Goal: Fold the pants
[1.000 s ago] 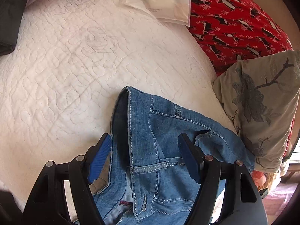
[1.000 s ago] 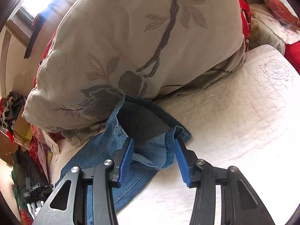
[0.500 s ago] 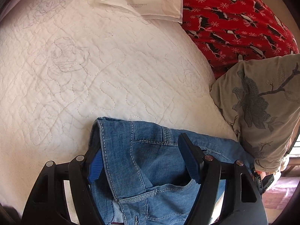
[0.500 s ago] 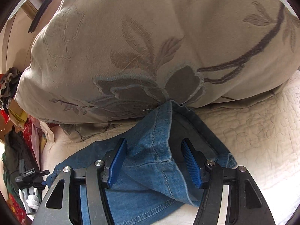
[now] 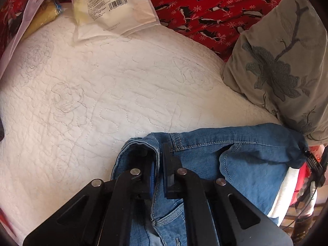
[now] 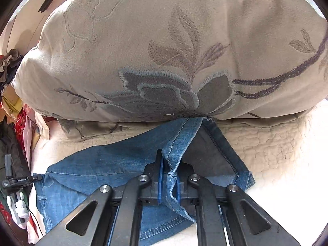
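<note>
Blue denim pants [image 5: 235, 160] lie on a white quilted bed [image 5: 102, 94]. In the left wrist view my left gripper [image 5: 157, 153] is shut on the waistband, which bunches up between its black fingers. The right wrist view shows the other end of the pants [image 6: 114, 164], its hem pulled up into a ridge. My right gripper [image 6: 169, 164] is shut on that hem seam, the blue pads pressing on the denim from both sides. The hem's far tip touches the underside of a beige pillow [image 6: 164, 51].
The beige embroidered pillow [image 5: 287, 61] lies at the bed's right side. Beyond it is red patterned bedding [image 5: 205, 6]. A white plastic packet with a barcode [image 5: 114, 6] lies at the far edge, with a yellow item [image 5: 43, 18] beside it. Clutter [image 6: 12, 123] lies off the bed.
Both grippers stood open around the denim and have now shut on it, the left on the waistband, the right on the hem. The left wrist view has swung, bringing the pillow and red bedding closer.
</note>
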`<state>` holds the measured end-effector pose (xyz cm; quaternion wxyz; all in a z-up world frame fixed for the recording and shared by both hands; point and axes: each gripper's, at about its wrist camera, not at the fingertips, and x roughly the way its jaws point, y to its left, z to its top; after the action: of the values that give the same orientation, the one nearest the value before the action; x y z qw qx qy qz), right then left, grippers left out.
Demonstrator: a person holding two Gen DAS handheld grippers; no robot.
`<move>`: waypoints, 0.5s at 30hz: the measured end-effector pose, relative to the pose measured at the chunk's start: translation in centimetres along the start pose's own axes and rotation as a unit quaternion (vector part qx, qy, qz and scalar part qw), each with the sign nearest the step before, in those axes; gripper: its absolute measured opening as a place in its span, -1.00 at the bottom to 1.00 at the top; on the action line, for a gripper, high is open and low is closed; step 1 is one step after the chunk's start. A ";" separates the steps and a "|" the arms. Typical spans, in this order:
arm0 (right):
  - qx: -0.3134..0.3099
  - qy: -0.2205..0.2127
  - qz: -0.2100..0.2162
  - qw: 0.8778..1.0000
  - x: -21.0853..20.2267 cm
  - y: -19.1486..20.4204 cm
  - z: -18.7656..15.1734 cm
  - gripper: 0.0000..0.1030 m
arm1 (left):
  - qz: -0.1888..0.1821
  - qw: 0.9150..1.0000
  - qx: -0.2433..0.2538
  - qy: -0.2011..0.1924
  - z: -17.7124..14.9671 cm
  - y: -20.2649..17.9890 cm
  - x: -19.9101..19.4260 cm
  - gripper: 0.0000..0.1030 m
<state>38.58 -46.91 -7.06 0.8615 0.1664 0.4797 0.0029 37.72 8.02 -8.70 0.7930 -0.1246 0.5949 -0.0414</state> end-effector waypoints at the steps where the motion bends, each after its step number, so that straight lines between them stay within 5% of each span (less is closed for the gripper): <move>1: 0.002 -0.002 0.000 1.000 -0.2 -0.1 -0.1 -0.83 | 0.001 1.000 -0.002 -0.008 -0.2 0.2 -0.3 -0.95; 15: 0.048 -0.079 0.065 0.994 -10.4 -1.4 -3.1 -0.89 | -0.011 0.989 -0.008 -0.147 -6.1 -1.6 -11.4 -0.95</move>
<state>30.16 -49.03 -0.37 0.8859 0.2383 0.3974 0.0230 28.71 8.02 0.78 0.8703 -0.1422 0.4708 -0.0271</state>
